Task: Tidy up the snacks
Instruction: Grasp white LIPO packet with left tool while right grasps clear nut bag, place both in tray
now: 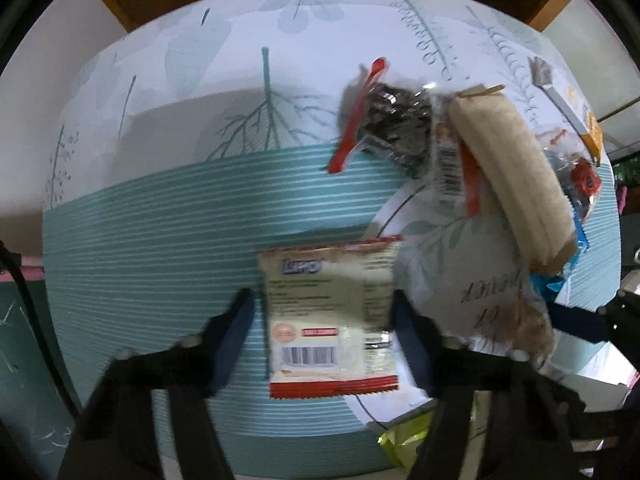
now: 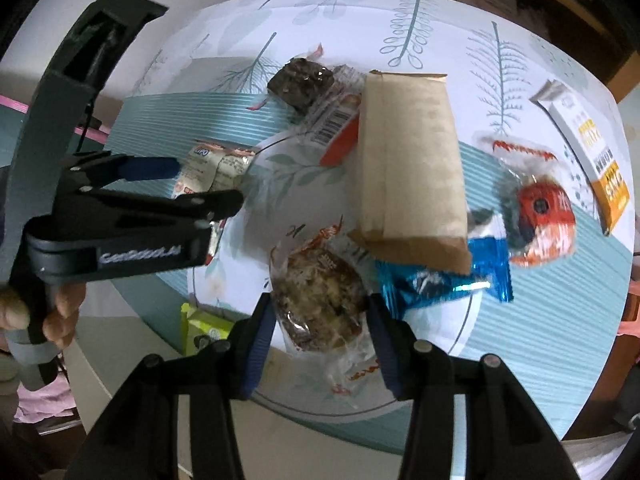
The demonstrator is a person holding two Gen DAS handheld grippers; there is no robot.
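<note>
My left gripper (image 1: 322, 312) is shut on a cream and red Lipo snack packet (image 1: 330, 316), held by its two sides above the table. It shows in the right wrist view too, as the left gripper (image 2: 208, 182) with the packet (image 2: 212, 168) at the plate's left edge. My right gripper (image 2: 320, 320) is shut on a clear-wrapped crumbly cake (image 2: 320, 304) over the white plate (image 2: 460, 344). A long tan packet (image 2: 412, 168), a blue wrapper (image 2: 444, 280) and a dark brownie pack (image 2: 302, 80) lie on or by the plate.
A red-wrapped snack (image 2: 544, 216) and a white-orange bar (image 2: 592, 152) lie right of the plate on the leaf-print tablecloth (image 2: 400, 20). A green-yellow packet (image 2: 204, 324) sticks out at the table's near edge. The table edge runs close below both grippers.
</note>
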